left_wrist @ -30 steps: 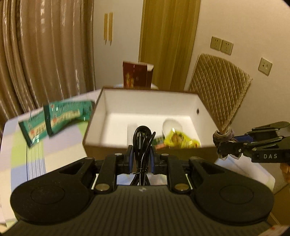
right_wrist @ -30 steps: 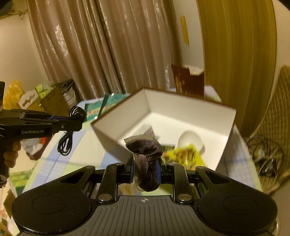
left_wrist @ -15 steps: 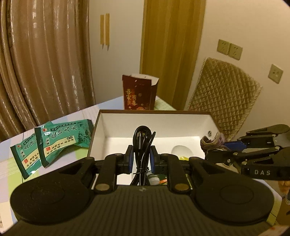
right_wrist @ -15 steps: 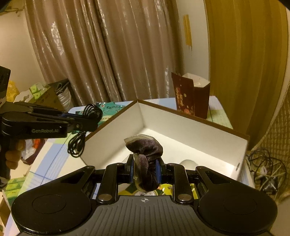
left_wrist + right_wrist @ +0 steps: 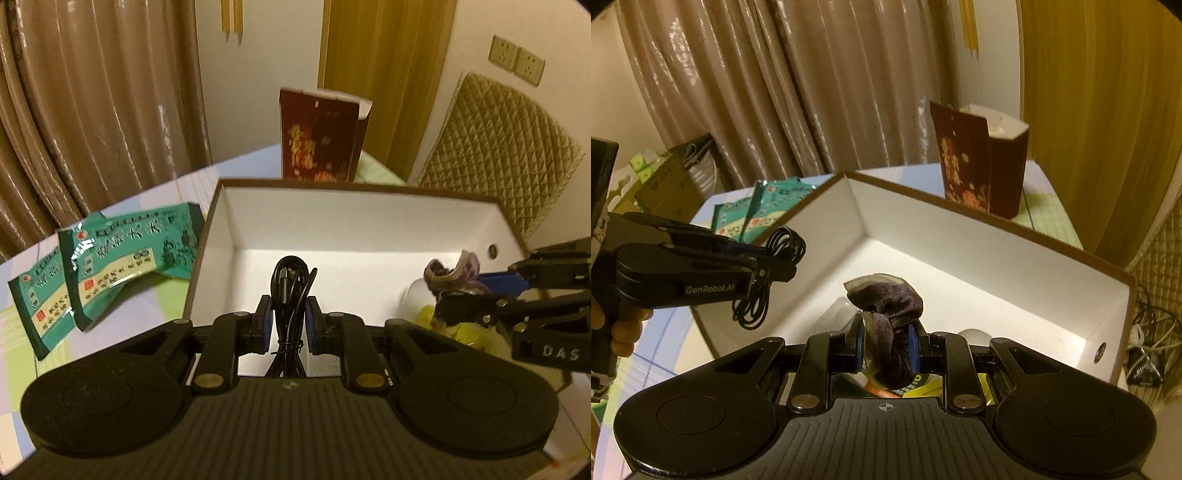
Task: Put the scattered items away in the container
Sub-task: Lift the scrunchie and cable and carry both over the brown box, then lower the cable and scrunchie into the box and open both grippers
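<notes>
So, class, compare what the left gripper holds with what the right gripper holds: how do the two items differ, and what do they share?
The left gripper holds a black cable, thin, glossy and coiled in loops; the right gripper holds a dark purplish cloth, soft, matte and bunched. The cable's loops stick out past the pads on both sides; the cloth bulges in one lump above them. Both are clamped between blue pads, over the white-lined box.

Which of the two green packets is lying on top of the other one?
The green packet nearer the box is on top. It overlaps the outer green packet, which pokes out from under it, farther from the white box.
</notes>
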Demonstrator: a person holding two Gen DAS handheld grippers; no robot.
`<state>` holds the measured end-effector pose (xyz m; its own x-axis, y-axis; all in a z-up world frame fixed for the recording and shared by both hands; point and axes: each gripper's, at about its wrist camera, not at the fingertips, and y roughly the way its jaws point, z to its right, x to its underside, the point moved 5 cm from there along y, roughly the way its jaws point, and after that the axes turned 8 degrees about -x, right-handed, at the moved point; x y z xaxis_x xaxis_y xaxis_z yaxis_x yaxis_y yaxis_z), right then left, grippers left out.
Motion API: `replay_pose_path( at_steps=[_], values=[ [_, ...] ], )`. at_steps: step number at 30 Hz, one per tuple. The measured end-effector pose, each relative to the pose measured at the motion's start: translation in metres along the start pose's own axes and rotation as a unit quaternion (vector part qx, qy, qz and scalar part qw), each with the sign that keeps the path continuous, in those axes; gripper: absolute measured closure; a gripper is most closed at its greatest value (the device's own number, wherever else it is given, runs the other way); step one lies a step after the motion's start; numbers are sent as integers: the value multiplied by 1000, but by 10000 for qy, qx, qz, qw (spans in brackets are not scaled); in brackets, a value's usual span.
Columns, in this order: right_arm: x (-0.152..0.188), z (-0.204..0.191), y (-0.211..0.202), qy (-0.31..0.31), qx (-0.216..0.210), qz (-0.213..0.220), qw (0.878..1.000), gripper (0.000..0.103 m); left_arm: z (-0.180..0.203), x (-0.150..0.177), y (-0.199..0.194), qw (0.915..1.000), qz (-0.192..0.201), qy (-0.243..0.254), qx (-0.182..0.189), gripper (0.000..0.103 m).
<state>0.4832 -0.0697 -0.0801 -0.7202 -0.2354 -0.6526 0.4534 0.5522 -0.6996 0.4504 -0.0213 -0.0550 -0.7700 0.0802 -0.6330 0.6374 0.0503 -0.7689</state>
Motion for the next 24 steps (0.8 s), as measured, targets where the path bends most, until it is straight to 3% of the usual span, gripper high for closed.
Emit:
replay_pose_path(
  at_steps=[10,24],
  values=[
    [4,18,22,129,71,-261,9995,83,0,11,37,9992,-347,192,-14,89],
    [2,28,45,204,47,-425,9989,83,2,12,60,9977,-545,399,-57,87]
  ],
)
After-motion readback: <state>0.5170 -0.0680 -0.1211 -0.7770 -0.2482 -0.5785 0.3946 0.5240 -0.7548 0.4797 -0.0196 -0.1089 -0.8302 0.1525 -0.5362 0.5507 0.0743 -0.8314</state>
